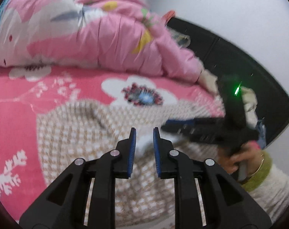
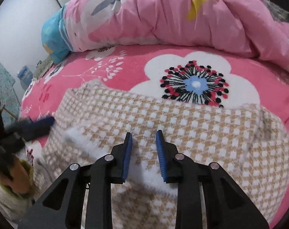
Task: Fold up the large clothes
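- My left gripper (image 1: 144, 131) has its blue-padded jaws a narrow gap apart, with a bit of white fluff showing in the gap; the picture is blurred, so I cannot tell whether the pads pinch it or merely hang over it.
- My right gripper (image 2: 144, 133) also stands slightly parted, pointing steeply down, and its pads press on nothing: the fabric lies below and ahead of the tips.
- The task's thing, a fluffy tan-and-white checked knit garment (image 2: 182, 129), lies spread on the pink fleece blanket with large white flowers (image 2: 125, 61), directly under both grippers.
- Its long axis runs across my view, left to right, with a fold ridge near its left end.
- From the left wrist view, my right hand (image 1: 245, 158) and its tool cross over the garment's right side, close by my left fingers.
- I judge both hands about equally near; the right sits over the middle, the left nearer an edge.
- Beyond the garment, well apart, a rumpled pink printed quilt (image 2: 182, 15) is heaped along the far side.
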### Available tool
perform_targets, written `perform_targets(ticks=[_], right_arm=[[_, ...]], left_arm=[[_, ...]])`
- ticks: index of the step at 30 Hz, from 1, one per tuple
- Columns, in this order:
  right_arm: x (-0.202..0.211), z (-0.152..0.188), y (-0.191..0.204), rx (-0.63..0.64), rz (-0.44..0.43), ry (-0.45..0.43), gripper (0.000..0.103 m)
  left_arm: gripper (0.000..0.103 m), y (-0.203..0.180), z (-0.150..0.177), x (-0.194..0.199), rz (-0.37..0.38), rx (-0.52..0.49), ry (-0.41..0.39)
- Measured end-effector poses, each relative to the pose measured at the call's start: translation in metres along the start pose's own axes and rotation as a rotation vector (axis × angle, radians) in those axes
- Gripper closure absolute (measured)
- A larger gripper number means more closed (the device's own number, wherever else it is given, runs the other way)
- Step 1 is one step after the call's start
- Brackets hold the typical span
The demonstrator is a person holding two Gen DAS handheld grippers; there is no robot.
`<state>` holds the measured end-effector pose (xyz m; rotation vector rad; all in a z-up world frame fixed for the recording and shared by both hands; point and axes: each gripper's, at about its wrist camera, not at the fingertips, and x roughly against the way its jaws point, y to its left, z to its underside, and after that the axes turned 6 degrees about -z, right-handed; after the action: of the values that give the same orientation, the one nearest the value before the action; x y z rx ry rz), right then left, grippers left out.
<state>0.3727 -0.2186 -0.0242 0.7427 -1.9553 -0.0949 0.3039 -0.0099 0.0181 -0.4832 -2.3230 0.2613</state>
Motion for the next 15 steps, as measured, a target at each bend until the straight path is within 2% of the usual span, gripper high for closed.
perform_targets(ticks=[2,5,6,8,10,12,13,14,15], right_arm=[[-0.001,0.000,0.003,0.008,0.012,0.005,0.077],[-0.001,0.003,0.008,0.044,0.044,0.014,0.077],[0.001,0.009,0.010,0.057,0.050,0.024,0.077],[0.007,0.014,0.005,0.056,0.045,0.052,0.077],[0.027,0.021,-0.001,0.026,0.045,0.036,0.077],[0.057,0.021,-0.012,-0.008,0.052,-0.044,0.066],[0.065,0.019,-0.020,-0.035,0.065,-0.069,0.051],[0.070,0.016,-0.030,-0.076,0.075,-0.084,0.046],[0.070,0.014,-0.046,-0.138,0.078,-0.084,0.046]], left_arm=[[0.085,-0.005,-0.012,-0.008,-0.020,0.000,0.001],[0.085,-0.006,-0.018,-0.051,-0.081,0.018,0.116],[0.085,-0.004,-0.013,-0.070,-0.122,0.019,0.170],[0.085,0.000,0.001,-0.090,-0.162,0.006,0.222],[0.085,0.000,0.011,-0.087,-0.163,-0.016,0.183],[0.085,0.001,0.015,-0.082,-0.153,-0.029,0.166],[0.085,0.002,0.016,-0.081,-0.145,-0.022,0.164],[0.085,0.007,0.017,-0.081,-0.128,-0.008,0.161],[0.085,0.010,0.017,-0.081,-0.117,0.004,0.161]])
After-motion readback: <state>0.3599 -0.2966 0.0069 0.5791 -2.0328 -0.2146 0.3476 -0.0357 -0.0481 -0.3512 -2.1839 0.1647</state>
